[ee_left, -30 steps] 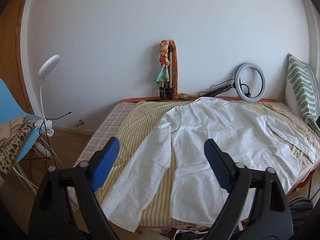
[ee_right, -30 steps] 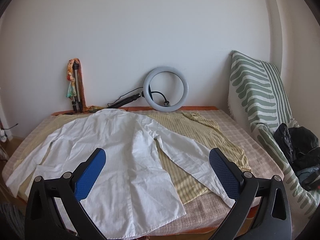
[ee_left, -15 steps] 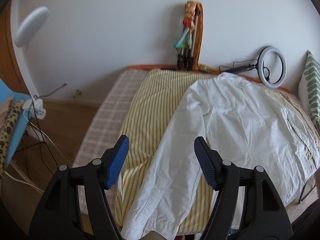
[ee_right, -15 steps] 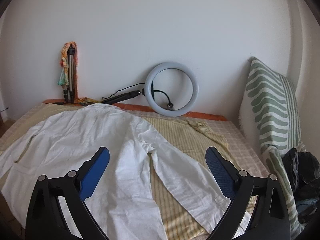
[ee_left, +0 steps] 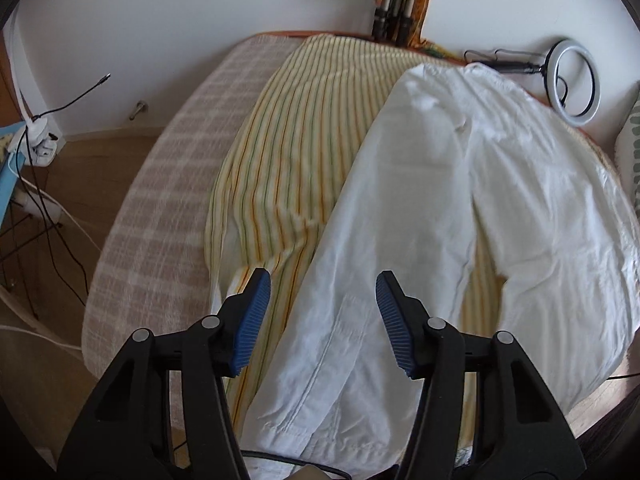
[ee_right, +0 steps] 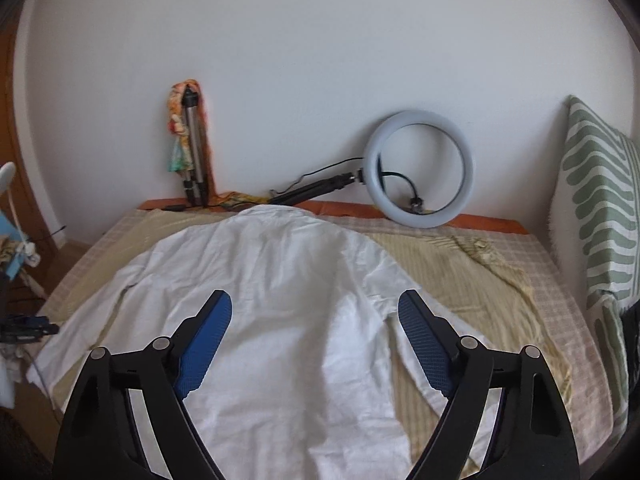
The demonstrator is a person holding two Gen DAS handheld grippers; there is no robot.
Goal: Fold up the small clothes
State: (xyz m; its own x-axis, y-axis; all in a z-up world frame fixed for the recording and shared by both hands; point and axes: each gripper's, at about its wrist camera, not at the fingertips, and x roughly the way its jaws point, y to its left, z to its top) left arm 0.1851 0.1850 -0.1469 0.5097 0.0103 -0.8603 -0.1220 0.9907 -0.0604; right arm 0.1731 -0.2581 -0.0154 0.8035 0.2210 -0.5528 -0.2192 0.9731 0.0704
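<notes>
A white long-sleeved shirt (ee_left: 460, 184) (ee_right: 288, 304) lies spread flat on a yellow striped cloth (ee_left: 296, 136) that covers the bed. In the left wrist view my left gripper (ee_left: 323, 284) points steeply down over the shirt's left sleeve near the cuff (ee_left: 320, 392). Its jaws are closing, the sleeve lies below the gap, and the blue pads press on nothing. In the right wrist view my right gripper (ee_right: 315, 304) hangs above the shirt's body, near the right armpit. Its jaws are also closing and hold nothing.
A ring light (ee_right: 420, 168) and a folded tripod (ee_right: 194, 160) lean at the wall behind the bed. A green-and-white patterned pillow (ee_right: 600, 216) stands at the right. Cables and a power strip (ee_left: 40, 148) lie on the wooden floor to the left of the checked bedcover (ee_left: 160, 216).
The left gripper has dropped and tilted down onto the left sleeve, its jaws narrowing. The right gripper has shifted over the shirt's body, its jaws narrowing a little.
</notes>
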